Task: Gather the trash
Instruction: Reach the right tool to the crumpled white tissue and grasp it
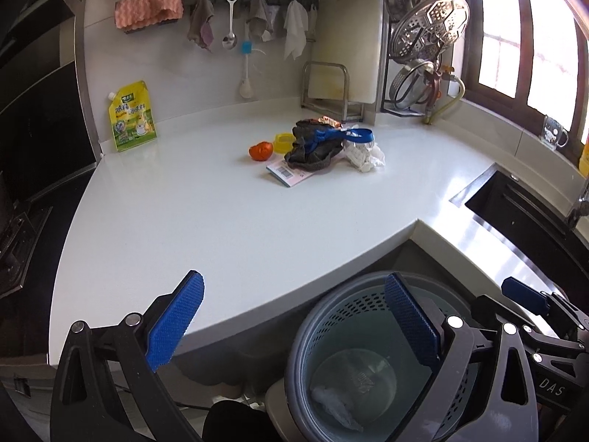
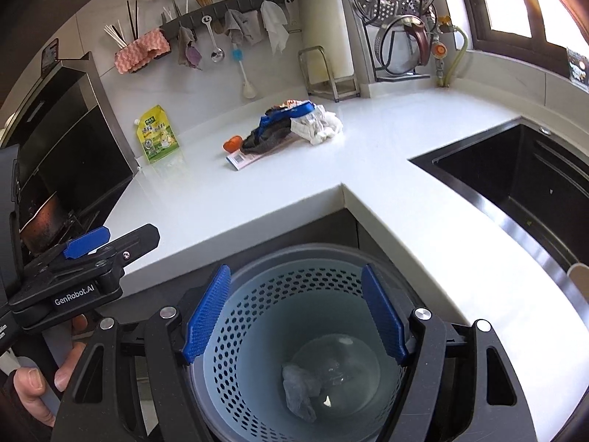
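Note:
A pile of trash lies on the white counter [image 1: 206, 213]: a dark crumpled rag [image 1: 313, 149] with a blue strip, a white crumpled wrapper [image 1: 364, 156], a flat barcode packet [image 1: 285, 174], an orange piece [image 1: 260, 151] and a yellow ring [image 1: 284, 141]. The pile also shows in the right wrist view [image 2: 279, 132]. A perforated grey-blue bin [image 2: 305, 335] stands on the floor below the counter corner, with a crumpled clear wrapper [image 2: 300, 392] inside. My right gripper [image 2: 294, 316] is open and empty above the bin. My left gripper [image 1: 294, 324] is open and empty, over the counter edge and bin [image 1: 368, 361].
A yellow-green spout pouch [image 1: 132, 116] stands at the back left. A black sink [image 2: 522, 173] is on the right. A stove with a pot [image 2: 40, 221] is on the left. A cutting board rack [image 1: 331, 88], hanging cloths and steamer racks line the back wall.

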The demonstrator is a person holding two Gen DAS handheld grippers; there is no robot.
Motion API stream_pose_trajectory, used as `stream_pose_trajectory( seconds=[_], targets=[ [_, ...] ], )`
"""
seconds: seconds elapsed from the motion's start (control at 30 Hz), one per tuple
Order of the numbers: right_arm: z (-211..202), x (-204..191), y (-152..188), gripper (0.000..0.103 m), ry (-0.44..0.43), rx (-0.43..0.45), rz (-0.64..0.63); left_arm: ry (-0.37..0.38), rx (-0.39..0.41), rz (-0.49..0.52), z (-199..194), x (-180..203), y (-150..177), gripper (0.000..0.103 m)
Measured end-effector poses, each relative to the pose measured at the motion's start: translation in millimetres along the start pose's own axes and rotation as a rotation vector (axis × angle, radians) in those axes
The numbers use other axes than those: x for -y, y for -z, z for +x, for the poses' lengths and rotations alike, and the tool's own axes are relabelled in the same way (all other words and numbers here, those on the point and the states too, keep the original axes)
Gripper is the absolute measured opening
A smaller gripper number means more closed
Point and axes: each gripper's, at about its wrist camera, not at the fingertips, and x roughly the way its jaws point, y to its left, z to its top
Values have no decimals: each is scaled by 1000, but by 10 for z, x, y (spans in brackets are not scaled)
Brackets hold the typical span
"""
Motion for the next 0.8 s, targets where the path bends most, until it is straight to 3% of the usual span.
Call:
stream_pose_trajectory(
  seconds=[0.4,0.8],
  targets=[
    [605,150,-786,71,0,21,-22,-84,60,-30,531,-316,-688,97],
    [1469,308,-1390,71,-41,-86,-45,-114,-4,-58,1204,-474,-922,97]
  ],
)
